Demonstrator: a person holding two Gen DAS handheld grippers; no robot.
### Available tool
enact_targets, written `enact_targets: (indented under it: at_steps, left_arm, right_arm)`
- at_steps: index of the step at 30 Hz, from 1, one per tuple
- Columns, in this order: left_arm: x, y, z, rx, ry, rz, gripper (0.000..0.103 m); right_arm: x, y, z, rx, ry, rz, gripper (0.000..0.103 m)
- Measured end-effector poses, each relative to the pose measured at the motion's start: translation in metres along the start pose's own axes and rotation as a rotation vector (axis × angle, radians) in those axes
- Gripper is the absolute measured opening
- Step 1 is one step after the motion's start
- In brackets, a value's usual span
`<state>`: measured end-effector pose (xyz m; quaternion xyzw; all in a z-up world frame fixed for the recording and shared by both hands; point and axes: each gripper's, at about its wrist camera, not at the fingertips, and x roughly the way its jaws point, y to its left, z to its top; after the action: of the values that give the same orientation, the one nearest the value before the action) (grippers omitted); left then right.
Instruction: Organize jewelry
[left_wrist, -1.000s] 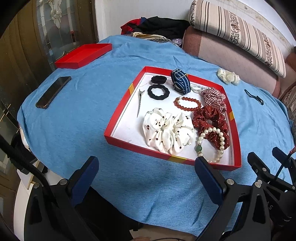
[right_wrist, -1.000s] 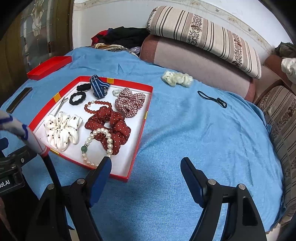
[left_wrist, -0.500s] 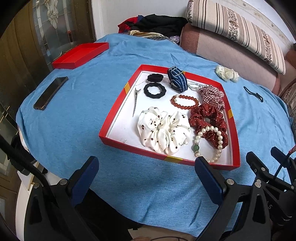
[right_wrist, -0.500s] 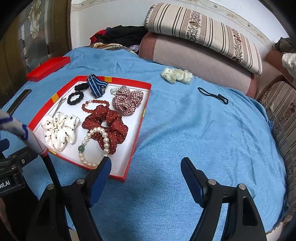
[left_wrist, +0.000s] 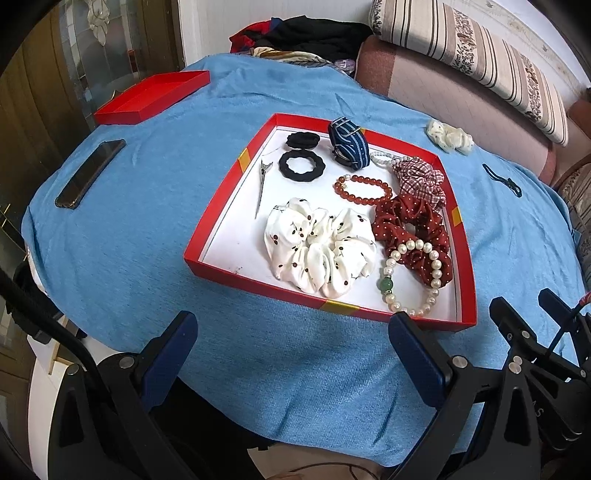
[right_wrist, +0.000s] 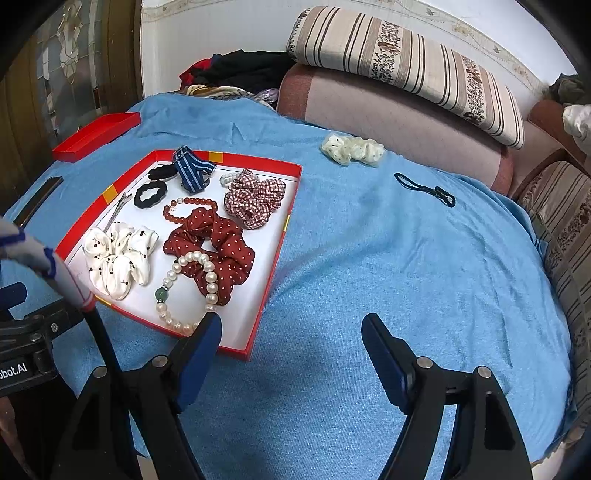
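A red tray (left_wrist: 221, 206) (right_wrist: 269, 266) lies on the blue cloth. It holds a white dotted scrunchie (left_wrist: 319, 251) (right_wrist: 118, 254), a dark red scrunchie (left_wrist: 413, 229) (right_wrist: 218, 240), a plaid scrunchie (left_wrist: 419, 177) (right_wrist: 255, 197), a pearl bracelet (left_wrist: 410, 280) (right_wrist: 188, 288), a red bead bracelet (left_wrist: 364, 190) (right_wrist: 188, 208), black hair ties (left_wrist: 301, 166), a striped strap (left_wrist: 349, 142) and a metal clip (left_wrist: 262, 184). My left gripper (left_wrist: 291, 339) is open and empty before the tray's near edge. My right gripper (right_wrist: 291, 343) is open and empty, near the tray's near right corner.
A cream scrunchie (left_wrist: 448, 136) (right_wrist: 351, 147) and a black cord (left_wrist: 502, 179) (right_wrist: 424, 188) lie on the cloth right of the tray. A phone (left_wrist: 90, 173) and a second red tray (left_wrist: 151, 96) lie left. A sofa with a striped cushion (right_wrist: 406, 70) stands behind.
Both views have shifted slightly; the tray sits a little further left and lower in the left wrist view. Both grippers stay open and empty. No object has moved.
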<state>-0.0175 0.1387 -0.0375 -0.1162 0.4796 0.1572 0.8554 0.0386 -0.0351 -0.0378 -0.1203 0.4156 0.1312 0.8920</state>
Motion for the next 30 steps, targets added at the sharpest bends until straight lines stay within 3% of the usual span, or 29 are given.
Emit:
enact_targets:
  at_steps: [6, 17, 30]
  left_arm:
    - [0.004, -0.002, 0.002, 0.004, 0.019, -0.037, 0.103]
    - [0.017, -0.01, 0.023, 0.129, 0.071, -0.175, 0.103]
    - [0.03, 0.017, 0.034, 0.231, 0.087, -0.16, 0.103]
  right_arm:
    - [0.0, -0.002, 0.0, 0.006, 0.001, -0.002, 0.082]
    - [-0.001, -0.012, 0.001, 0.043, 0.009, -0.023, 0.083]
    - [0.003, 0.011, 0.006, 0.019, 0.041, -0.026, 0.083]
